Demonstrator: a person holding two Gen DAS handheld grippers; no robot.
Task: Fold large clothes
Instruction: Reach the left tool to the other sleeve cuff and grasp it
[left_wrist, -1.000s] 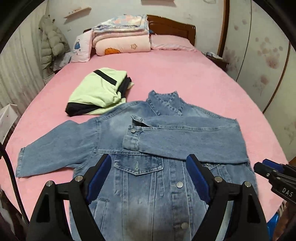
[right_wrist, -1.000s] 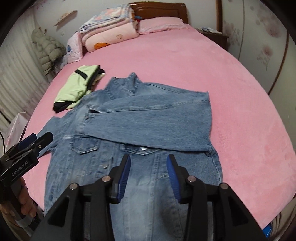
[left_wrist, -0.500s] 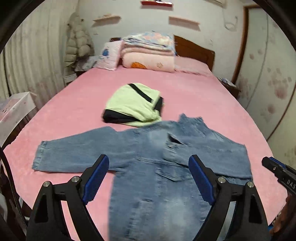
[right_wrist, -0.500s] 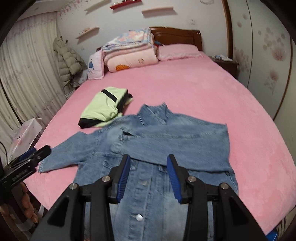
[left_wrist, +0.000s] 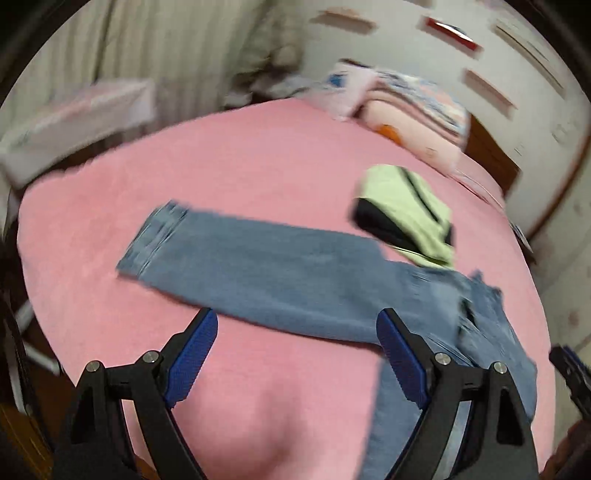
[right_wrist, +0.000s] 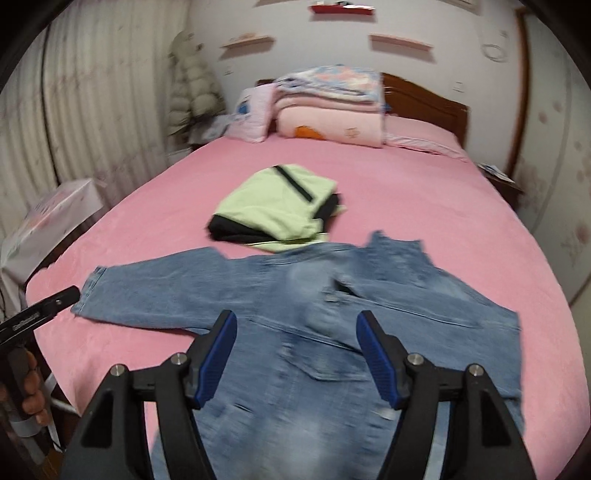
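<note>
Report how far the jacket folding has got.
Done: one sleeve lies folded across the denim jacket's chest. In hand: nothing; the left gripper and right gripper are open, the right's fingers having just spread. Left: the outstretched sleeve, then the body folds.

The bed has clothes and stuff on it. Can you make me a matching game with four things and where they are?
1 denim jacket
2 green and black garment
3 stack of folded blankets
4 puffer coat

A folded, just behind the collar
B at the headboard end of the bed
C hanging by the curtain
D spread flat, one sleeve stretched out

Pairs: 1-D, 2-A, 3-B, 4-C
</note>
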